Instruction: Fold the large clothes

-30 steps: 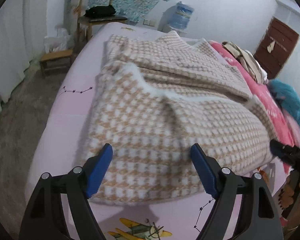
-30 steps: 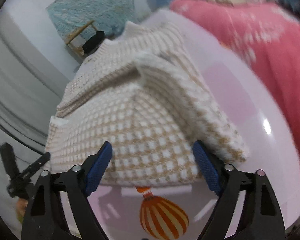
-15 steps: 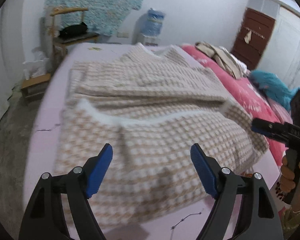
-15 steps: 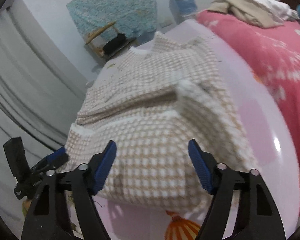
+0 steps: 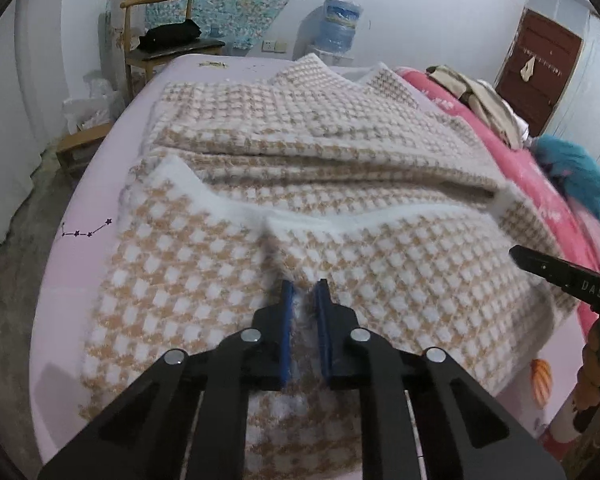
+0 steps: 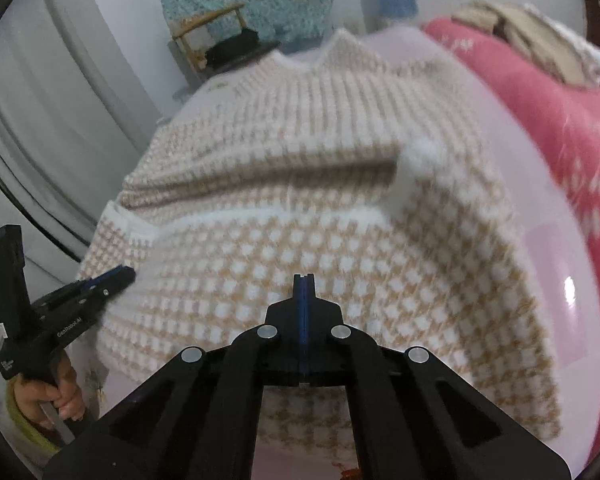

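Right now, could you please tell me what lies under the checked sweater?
The sweater lies on a pink bedsheet, printed with stars and a balloon. Whatever sits beneath its middle is covered.

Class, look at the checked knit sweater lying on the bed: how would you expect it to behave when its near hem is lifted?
The checked knit sweater already lies in soft folds, so it will probably droop, not stay flat. Its thick, fuzzy knit suggests some weight and little slipping between the pads. The left gripper pinches fabric, so the hem should follow.
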